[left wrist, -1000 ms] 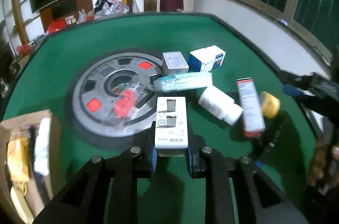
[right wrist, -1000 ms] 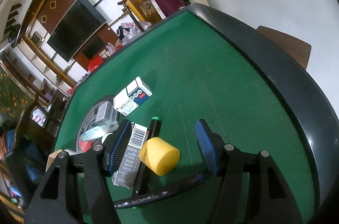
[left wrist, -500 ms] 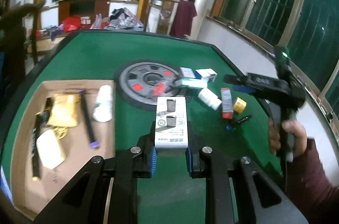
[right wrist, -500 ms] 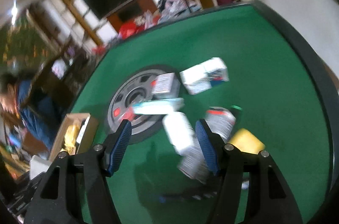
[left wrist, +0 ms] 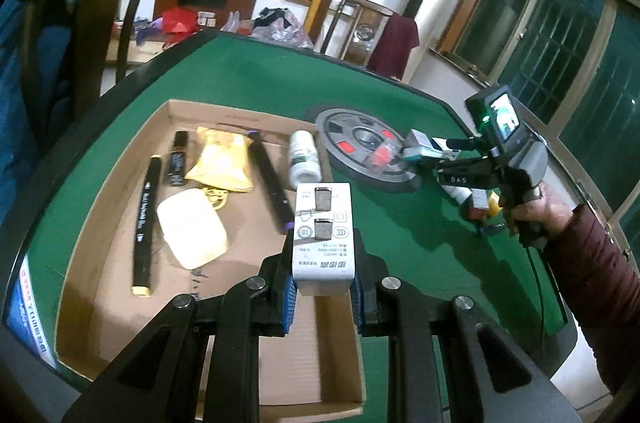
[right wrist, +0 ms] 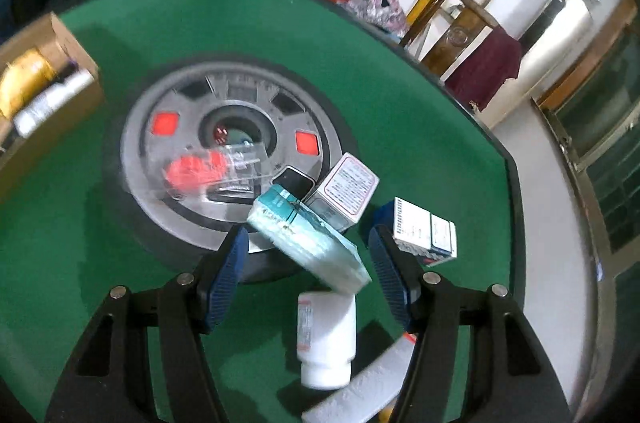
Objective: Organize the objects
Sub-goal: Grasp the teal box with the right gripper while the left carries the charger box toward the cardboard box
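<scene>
Left wrist view: the left gripper point(left wrist: 323, 297) is holding a white box point(left wrist: 323, 233), jaws clamped on its sides, above the near right part of the carton point(left wrist: 120, 303) on the green desk point(left wrist: 400, 223). The step appears to be delivery (pens, pouch and bottle are already lying inside); next, lowering and releasing.

Right wrist view: the right gripper point(right wrist: 306, 273) is hovering, jaws apart, around a teal box point(right wrist: 308, 239) leaning on the grey disc point(right wrist: 168, 167); a white bottle point(right wrist: 326, 339) is lying just below. Closing squarely seems called for.

counter point(left wrist: 400, 215): green felt
cardboard box point(left wrist: 120, 263): brown
adapter box point(left wrist: 323, 231): white, grey squares
teal carton point(right wrist: 308, 239): pale teal
bottle point(right wrist: 326, 339): white
disc point(right wrist: 224, 151): grey, red squares
</scene>
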